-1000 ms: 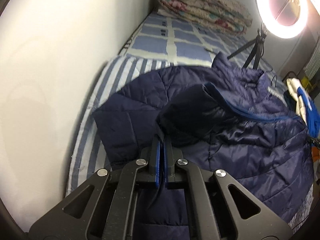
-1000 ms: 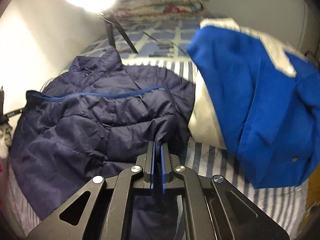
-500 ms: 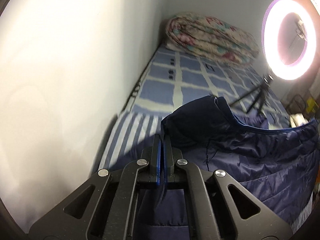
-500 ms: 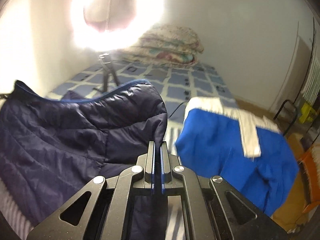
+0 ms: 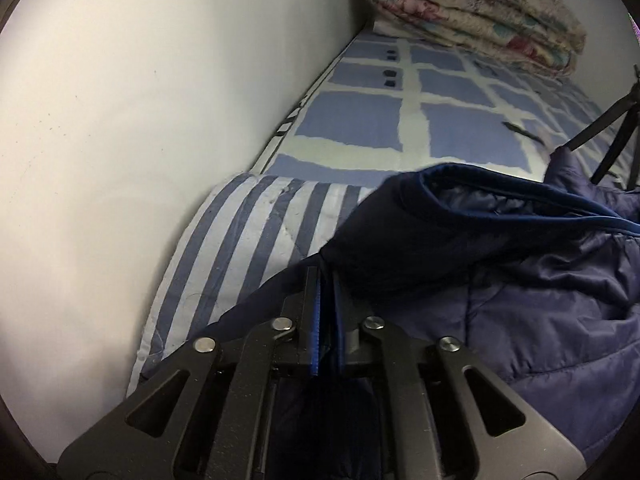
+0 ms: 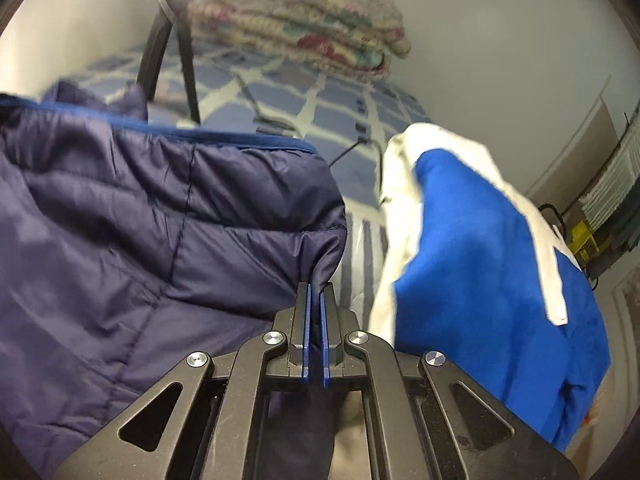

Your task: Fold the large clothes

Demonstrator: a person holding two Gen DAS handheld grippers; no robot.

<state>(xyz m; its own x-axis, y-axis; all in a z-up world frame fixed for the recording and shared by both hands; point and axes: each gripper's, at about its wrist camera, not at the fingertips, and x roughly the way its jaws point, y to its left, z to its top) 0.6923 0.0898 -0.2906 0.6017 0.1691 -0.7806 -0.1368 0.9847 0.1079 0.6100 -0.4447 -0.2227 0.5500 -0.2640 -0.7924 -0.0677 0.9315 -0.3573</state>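
Observation:
A navy quilted puffer jacket point(image 5: 520, 280) with blue trim lies partly lifted over a striped blanket point(image 5: 248, 232) on the bed. My left gripper point(image 5: 325, 276) is shut on the jacket's fabric at its left edge, near the wall. My right gripper point(image 6: 316, 288) is shut on the jacket point(image 6: 140, 208) at its right corner, and the fabric hangs folded over from the pinch. The jacket's lower part is hidden behind both gripper bodies.
A white wall point(image 5: 140, 120) runs close on the left. A folded floral quilt point(image 5: 480, 12) lies at the bed's far end on a blue checked sheet point(image 5: 360, 120). Black tripod legs point(image 6: 160, 40) stand on the bed. A blue and white garment point(image 6: 480, 260) lies right of the jacket.
Both grippers lifted the jacket's edge off the bed and have carried it forward toward the collar, then lowered somewhat. Both stay shut on the fabric.

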